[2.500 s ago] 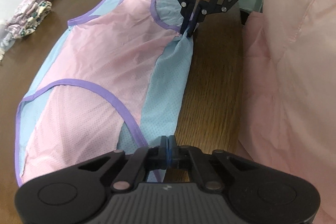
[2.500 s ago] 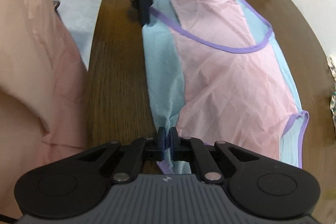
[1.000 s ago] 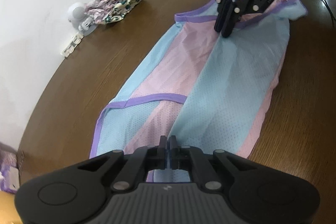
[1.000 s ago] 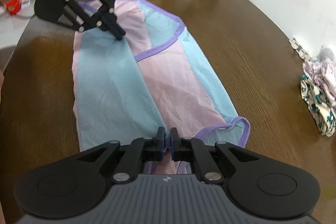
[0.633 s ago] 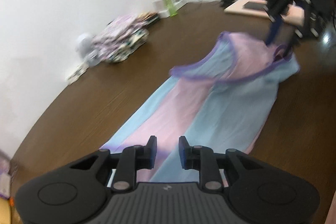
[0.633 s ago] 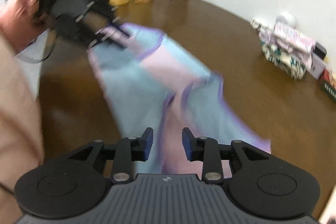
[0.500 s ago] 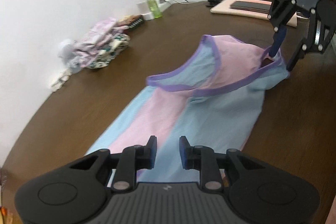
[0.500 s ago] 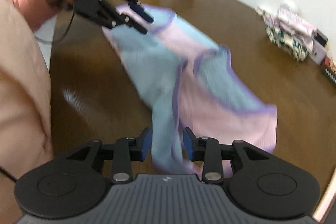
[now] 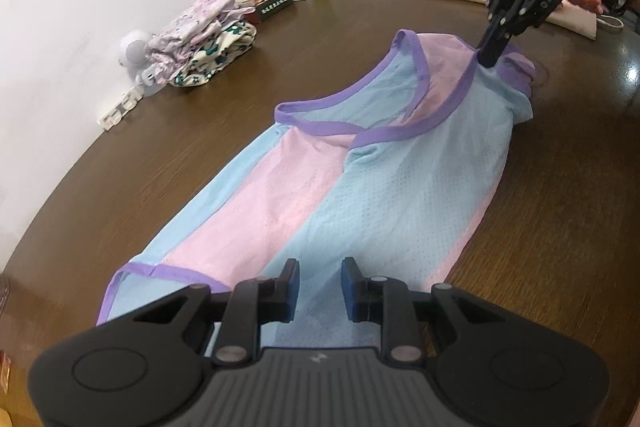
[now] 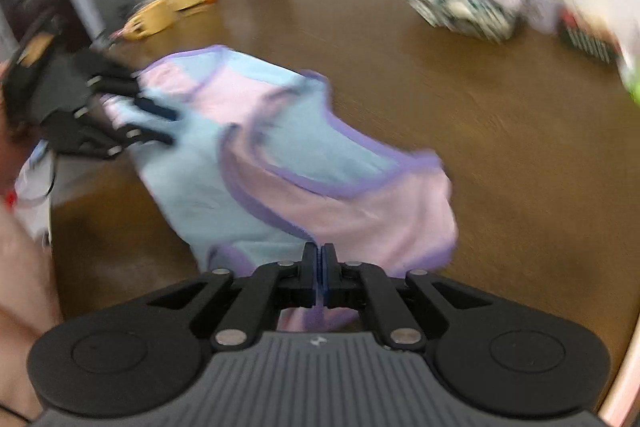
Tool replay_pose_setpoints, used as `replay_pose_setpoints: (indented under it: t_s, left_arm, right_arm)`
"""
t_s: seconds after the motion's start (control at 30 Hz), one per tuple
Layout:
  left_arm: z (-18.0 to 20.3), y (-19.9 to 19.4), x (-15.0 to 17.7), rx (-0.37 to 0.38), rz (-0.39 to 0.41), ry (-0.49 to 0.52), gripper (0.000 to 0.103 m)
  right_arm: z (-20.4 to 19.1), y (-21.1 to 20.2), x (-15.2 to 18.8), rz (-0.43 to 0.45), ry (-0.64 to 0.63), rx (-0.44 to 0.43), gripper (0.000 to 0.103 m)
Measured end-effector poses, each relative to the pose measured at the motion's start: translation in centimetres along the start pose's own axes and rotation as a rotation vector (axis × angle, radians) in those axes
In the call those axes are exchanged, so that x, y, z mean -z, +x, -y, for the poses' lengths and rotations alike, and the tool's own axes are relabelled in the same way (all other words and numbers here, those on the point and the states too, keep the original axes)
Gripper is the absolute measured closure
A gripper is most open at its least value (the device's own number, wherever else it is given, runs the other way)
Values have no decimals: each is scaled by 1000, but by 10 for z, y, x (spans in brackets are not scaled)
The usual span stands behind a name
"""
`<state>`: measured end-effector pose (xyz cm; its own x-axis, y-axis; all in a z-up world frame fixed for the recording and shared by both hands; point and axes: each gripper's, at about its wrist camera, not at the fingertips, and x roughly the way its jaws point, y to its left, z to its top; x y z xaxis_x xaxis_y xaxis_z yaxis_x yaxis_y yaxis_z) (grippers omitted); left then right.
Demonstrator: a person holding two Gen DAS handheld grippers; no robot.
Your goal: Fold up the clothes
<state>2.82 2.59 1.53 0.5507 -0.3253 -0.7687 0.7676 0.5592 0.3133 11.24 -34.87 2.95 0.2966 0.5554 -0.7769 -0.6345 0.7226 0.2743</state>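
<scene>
**Right gripper clamped on the jersey's neck end, left gripper spread above its hem**

The right gripper (image 10: 321,277) is seen with its jaws pressed together, and purple-trimmed fabric of the mesh jersey (image 9: 360,179) is pinched between them; in the left wrist view the same gripper (image 9: 490,57) is shown closed on the purple edging at the far end of the garment. The left gripper (image 9: 319,285) is held spread above the near, lower end of the jersey, with nothing between its blue pads (image 9: 292,283). The pink and light blue jersey is laid lengthwise on the dark wooden table (image 9: 200,99), one long side folded over onto the middle. A pile of patterned clothes (image 9: 200,35) is set well apart, near the wall. The right wrist view is blurred.
</scene>
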Motion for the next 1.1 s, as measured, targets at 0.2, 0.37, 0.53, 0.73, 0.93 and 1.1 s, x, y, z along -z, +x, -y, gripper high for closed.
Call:
replay_pose_setpoints:
  t_s: [0.2, 0.37, 0.53, 0.73, 0.93, 1.1]
  left_arm:
    - [-4, -2, 6, -2, 7, -41, 81]
    - [-5, -3, 8, 3, 18, -64, 81]
    - [-5, -4, 11, 3, 28, -81, 81]
    - [-8, -8, 18, 4, 45, -108, 81]
    - [-23, -34, 40, -48, 75, -180, 80]
    - [-36, -56, 59, -91, 100, -240, 69]
  right_arm:
    - [0, -3, 8, 11, -33, 5, 89]
    - [-14, -30, 7, 144, -41, -11, 82]
    - [-64, -14, 7, 143, -181, -82, 82]
    - [-70, 7, 25, 35, -273, 89, 83]
    - [-59, 3, 37, 58, -219, 118, 83]
    - [-66, -7, 33, 131, -177, 80, 81]
